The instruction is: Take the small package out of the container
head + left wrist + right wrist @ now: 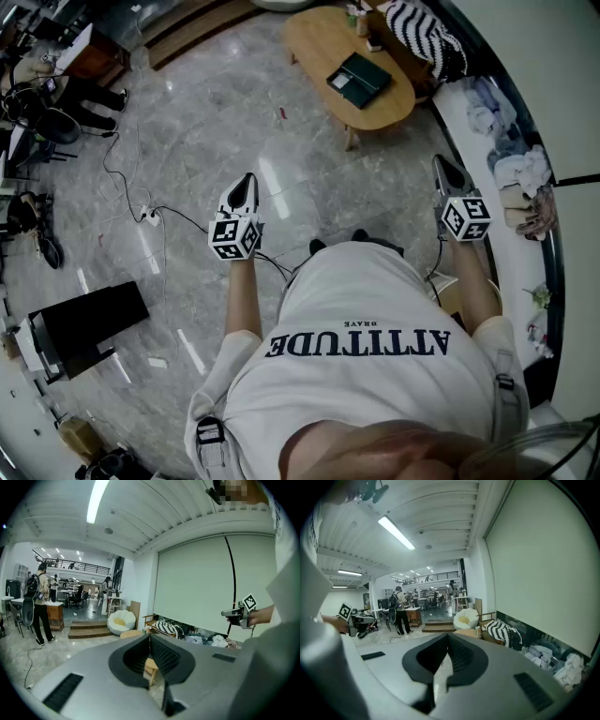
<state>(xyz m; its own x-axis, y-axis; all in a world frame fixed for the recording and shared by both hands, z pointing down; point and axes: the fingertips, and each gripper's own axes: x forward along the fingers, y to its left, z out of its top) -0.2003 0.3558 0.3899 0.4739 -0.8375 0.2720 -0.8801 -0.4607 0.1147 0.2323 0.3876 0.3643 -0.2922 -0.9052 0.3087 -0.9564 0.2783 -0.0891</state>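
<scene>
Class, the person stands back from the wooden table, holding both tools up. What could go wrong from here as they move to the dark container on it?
1. A corded power strip lies on the floor near the person's feet, so they might trip stepping forward.
2. The left tool and right tool are both shut and empty. Reaching the dark container on the wooden table without opening one could knock it.

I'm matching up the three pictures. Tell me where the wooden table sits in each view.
Head view: table at the top, right of centre.
Left gripper view: table just left of centre, far off.
Right gripper view: table just right of centre, far off.
Shared landmark: striped cloth next to the table, in all three views.
</scene>
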